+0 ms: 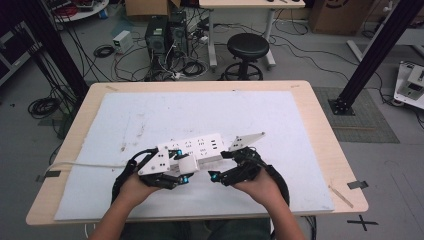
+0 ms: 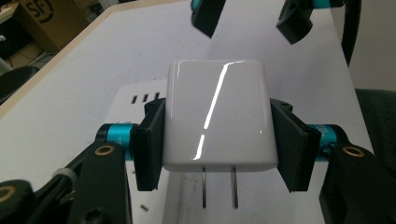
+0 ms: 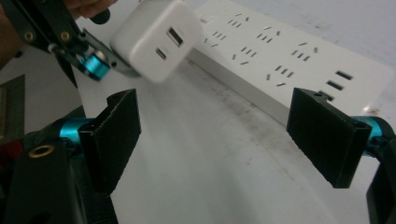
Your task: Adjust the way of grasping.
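White mat [image 1: 280, 130] seen spread over wooden table [image 1: 327, 150], stool and cables behind. Left gripper [image 2: 217, 140] clenched on white charger [image 2: 217, 119] at frame centre, prongs pointed toward camera, held above mat. Right gripper [image 3: 215, 135] released, nothing between pads. Power strip [image 3: 285, 60] laid at upper right, just beyond charger.

Black stool [image 1: 247, 48] beyond table [image 1: 320, 130]; computer towers [image 1: 165, 35] on floor; cardboard box [image 2: 49, 21] beside table.
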A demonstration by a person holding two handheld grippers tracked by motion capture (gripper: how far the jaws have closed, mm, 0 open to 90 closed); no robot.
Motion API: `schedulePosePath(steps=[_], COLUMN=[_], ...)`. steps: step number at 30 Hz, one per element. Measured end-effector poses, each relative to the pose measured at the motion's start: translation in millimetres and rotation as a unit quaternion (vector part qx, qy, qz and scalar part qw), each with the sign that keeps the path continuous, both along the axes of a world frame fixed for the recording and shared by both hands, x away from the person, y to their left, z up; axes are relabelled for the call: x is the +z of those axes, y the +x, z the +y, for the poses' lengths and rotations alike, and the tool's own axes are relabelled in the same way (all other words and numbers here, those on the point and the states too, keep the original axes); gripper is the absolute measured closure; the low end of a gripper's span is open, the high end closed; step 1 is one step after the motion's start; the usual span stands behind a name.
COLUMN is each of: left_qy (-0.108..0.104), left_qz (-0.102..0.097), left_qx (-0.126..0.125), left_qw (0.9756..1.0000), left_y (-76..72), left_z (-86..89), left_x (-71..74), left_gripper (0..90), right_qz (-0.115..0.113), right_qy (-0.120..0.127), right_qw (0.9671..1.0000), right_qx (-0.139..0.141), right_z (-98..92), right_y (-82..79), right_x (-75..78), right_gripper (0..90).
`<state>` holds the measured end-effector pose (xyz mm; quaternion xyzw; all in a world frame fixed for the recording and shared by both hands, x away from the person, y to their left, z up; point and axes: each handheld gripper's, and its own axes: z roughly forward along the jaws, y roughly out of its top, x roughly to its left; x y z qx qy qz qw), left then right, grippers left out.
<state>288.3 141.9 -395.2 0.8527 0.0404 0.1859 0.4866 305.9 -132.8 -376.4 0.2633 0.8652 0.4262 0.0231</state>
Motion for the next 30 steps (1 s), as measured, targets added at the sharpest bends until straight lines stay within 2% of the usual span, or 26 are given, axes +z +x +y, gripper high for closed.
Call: schedulePosePath(steps=[4,5,7,10,11,12,13,14,15,16,17,21,22,25,27,28,30], left_qy=[0.009,0.010,0.011,0.011,0.015,0.015,0.015,0.014,0.014,0.014,0.013,0.011,0.009,0.010,0.012,0.012,0.012], left_qz=[-0.014,-0.018,-0.020,-0.020,-0.039,-0.039,-0.039,-0.049,-0.049,-0.049,-0.056,-0.060,-0.064,-0.069,-0.072,-0.072,-0.078], left_qx=[-0.009,-0.011,-0.015,-0.015,-0.016,-0.016,-0.016,-0.015,-0.015,-0.015,-0.014,-0.015,-0.014,-0.014,-0.013,-0.013,-0.015], left_qw=[0.9998,0.9997,0.9996,0.9996,0.9990,0.9990,0.9990,0.9986,0.9986,0.9986,0.9982,0.9980,0.9978,0.9975,0.9972,0.9972,0.9968], left_y=[-5.5,-7.2,-7.8,-7.8,-11.4,-11.4,-11.4,-13.1,-13.1,-13.1,-13.9,-14.1,-14.2,-14.3,-14.8,-14.8,-15.2], left_z=[-9.0,-12.8,-15.3,-15.3,-21.5,-21.5,-21.5,-23.3,-23.3,-23.3,-24.0,-24.5,-25.2,-25.9,-26.6,-26.6,-26.5], left_x=[-3.9,-5.4,-6.1,-6.1,-6.7,-6.7,-6.7,-5.8,-5.8,-5.8,-4.6,-4.0,-3.4,-3.1,-2.8,-2.8,-2.0], left_gripper=[42.5,42.6,42.6,42.6,42.5,42.5,42.5,42.5,42.6,42.6,42.5,42.5,42.5,42.5,42.5,42.5,42.5], right_qz=[0.015,0.027,0.040,0.049,0.076,0.076,0.085,0.095,0.095,0.105,0.119,0.121,0.138,0.145,0.150,0.150,0.160], right_qy=[0.013,0.028,0.041,0.046,0.076,0.076,0.083,0.095,0.095,0.103,0.122,0.127,0.135,0.139,0.150,0.150,0.157], right_qw=[0.9997,0.9991,0.9982,0.9975,0.9938,0.9938,0.9924,0.9904,0.9904,0.9886,0.9849,0.9840,0.9806,0.9789,0.9766,0.9766,0.9737], right_qx=[0.012,0.017,0.020,0.021,0.030,0.030,0.031,0.031,0.031,0.030,0.032,0.031,0.033,0.034,0.035,0.035,0.040], right_z=[6.2,7.8,8.6,9.0,10.2,10.2,10.4,10.3,10.3,10.0,9.5,9.8,11.7,12.6,12.7,12.7,13.5], right_y=[0.2,1.0,1.5,1.8,5.4,5.4,6.4,8.0,8.0,8.6,10.3,10.9,13.0,14.1,16.0,16.0,17.2], right_x=[-3.1,-5.8,-8.3,-9.4,-15.9,-15.9,-17.6,-20.0,-20.0,-21.0,-23.3,-24.1,-26.3,-27.6,-28.9,-28.9,-29.9], right_gripper=[18.2,18.2,18.2,18.2,18.2,18.2,18.2,18.7,18.7,18.7,21.1,21.2,21.2,21.2,26.9,26.9,31.1])
